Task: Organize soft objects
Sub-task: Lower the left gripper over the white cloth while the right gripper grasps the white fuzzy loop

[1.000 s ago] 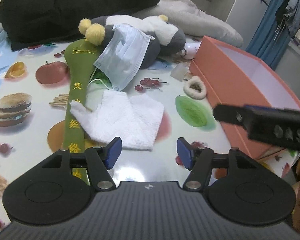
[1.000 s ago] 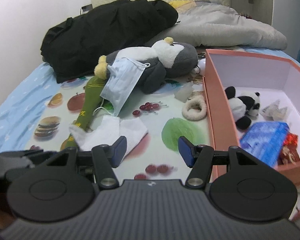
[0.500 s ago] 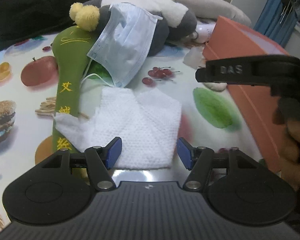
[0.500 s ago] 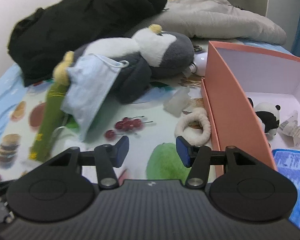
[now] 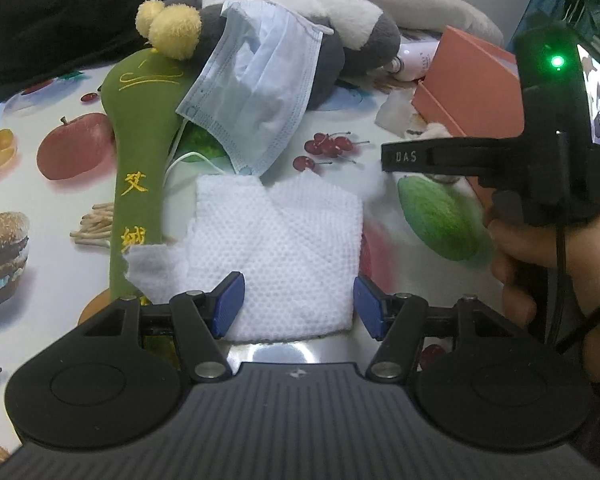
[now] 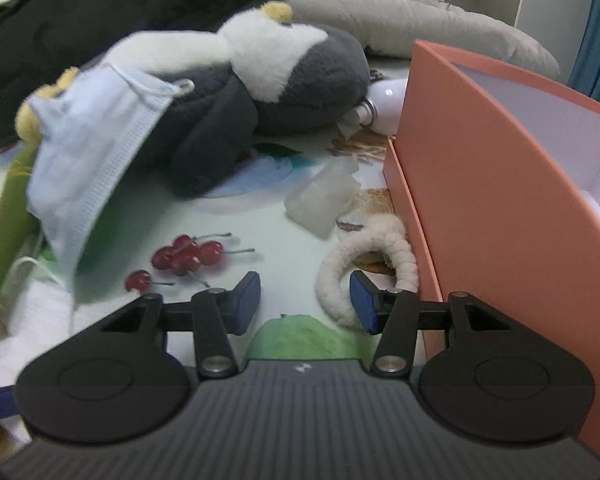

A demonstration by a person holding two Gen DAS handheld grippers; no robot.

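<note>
1. Left gripper (image 5: 299,305): blue-padded fingers spread wide and holding nothing, set low over the near edge of the white cloth (image 5: 276,256), which lies folded flat on the fruit-print mat (image 5: 60,184).
2. Right gripper (image 6: 305,302): fingers likewise spread and empty; its right pad sits against the near part of the cream fabric ring (image 6: 364,264), though contact cannot be confirmed. In the left wrist view this gripper (image 5: 480,156) appears side-on at the right, held in the person's hand (image 5: 548,252).
3. Cream fabric ring: lies on the mat just beside the outer wall of the orange box (image 6: 500,184).
4. Clear plastic piece (image 6: 324,200): beyond the ring, near the corner of the box.
5. Blue face mask (image 5: 256,100): draped over the grey-and-white plush toy (image 6: 284,72), its lower edge reaching the far edge of the white cloth.
6. Green stuffed mallet (image 5: 140,140): left of the cloth, with yellow embroidered characters and yellow pompoms; one corner of the cloth overlaps its shaft.
7. White bottle (image 6: 388,100): lying between the plush toy and the box.
8. Background: black garment (image 6: 100,12) and grey bedding (image 6: 420,20) behind the plush toy.
</note>
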